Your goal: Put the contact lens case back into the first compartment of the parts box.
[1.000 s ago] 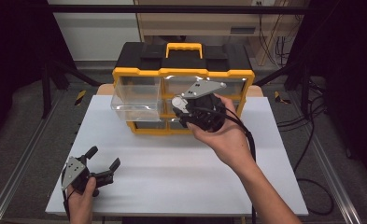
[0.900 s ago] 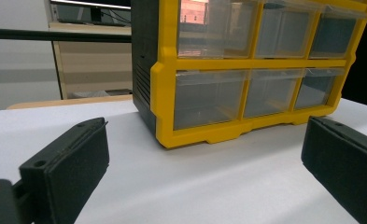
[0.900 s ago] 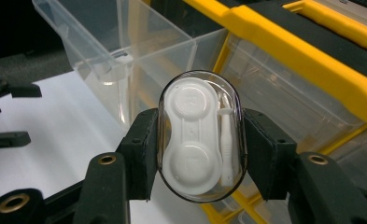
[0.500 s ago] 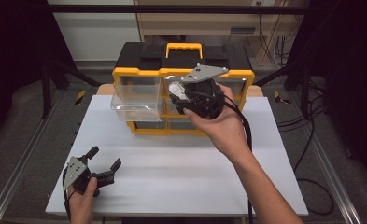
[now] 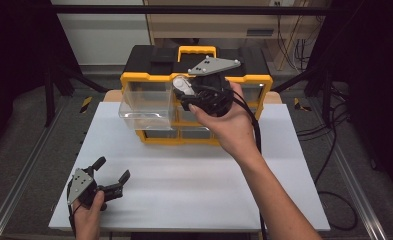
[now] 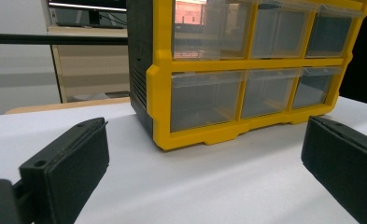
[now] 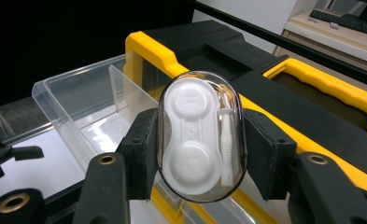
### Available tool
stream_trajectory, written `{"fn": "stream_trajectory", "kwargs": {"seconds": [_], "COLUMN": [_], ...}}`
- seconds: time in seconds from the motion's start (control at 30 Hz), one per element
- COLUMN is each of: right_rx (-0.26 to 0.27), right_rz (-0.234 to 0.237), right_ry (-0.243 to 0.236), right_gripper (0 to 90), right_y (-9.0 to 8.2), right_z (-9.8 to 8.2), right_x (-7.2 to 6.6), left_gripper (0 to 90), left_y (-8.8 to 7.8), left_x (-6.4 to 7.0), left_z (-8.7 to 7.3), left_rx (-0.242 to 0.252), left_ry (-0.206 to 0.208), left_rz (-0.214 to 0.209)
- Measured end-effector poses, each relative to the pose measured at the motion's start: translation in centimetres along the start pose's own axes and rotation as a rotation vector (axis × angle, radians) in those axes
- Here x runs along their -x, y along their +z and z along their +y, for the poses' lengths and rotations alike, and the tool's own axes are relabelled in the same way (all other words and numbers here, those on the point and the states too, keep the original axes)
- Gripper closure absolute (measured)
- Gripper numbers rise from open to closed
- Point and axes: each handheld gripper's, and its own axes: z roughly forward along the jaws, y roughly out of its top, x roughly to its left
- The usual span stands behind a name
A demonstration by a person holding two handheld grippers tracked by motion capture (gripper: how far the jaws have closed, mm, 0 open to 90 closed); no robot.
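- The white table (image 5: pixel 194 185) carries a yellow and black drawer cabinet (image 5: pixel 149 75) at its far side, with a yellow handle (image 5: pixel 197 50) on its black top; dark floor and cables lie around the table, and a pale wall and a wooden bench stand behind it.
- The cabinet's upper left drawer (image 5: pixel 144 102), of clear plastic, is pulled out toward the person; in the right gripper view a clear divider crosses it, and what shows of it holds nothing.
- The right gripper (image 5: pixel 184 90) is held in the air in front of the cabinet's upper row, just beside the open drawer, a grey three-cornered plate on top.
- Its jaws are closed on a clear oval case (image 7: pixel 201 135), one pad pressed to each long side; the case stands upright between them, above the drawer's near right corner.
- Inside the case sit a white two-cup lens holder and a thin white stick.
- The left gripper (image 5: pixel 113 176) rests low at the table's near left corner, well apart from the cabinet, jaws spread wide with nothing between them.
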Motion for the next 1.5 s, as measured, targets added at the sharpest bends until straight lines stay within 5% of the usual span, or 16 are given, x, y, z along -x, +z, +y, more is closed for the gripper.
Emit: {"fn": "stream_trajectory", "kwargs": {"seconds": [0.67, 1.5], "right_rx": [0.032, 0.017], "right_rz": [0.026, 0.066], "right_ry": [0.027, -0.002], "right_gripper": [49.0, 49.0], "right_y": [1.5, 2.9], "right_z": [1.3, 2.0], "right_x": [-0.8, -2.5], "left_gripper": [0.6, 0.6], "left_y": [-0.2, -0.2], "left_x": [-0.1, -0.1], "left_z": [0.1, 0.1], "left_rx": [0.005, 0.005], "left_ry": [0.005, 0.007], "left_rz": [0.008, 0.009]}}
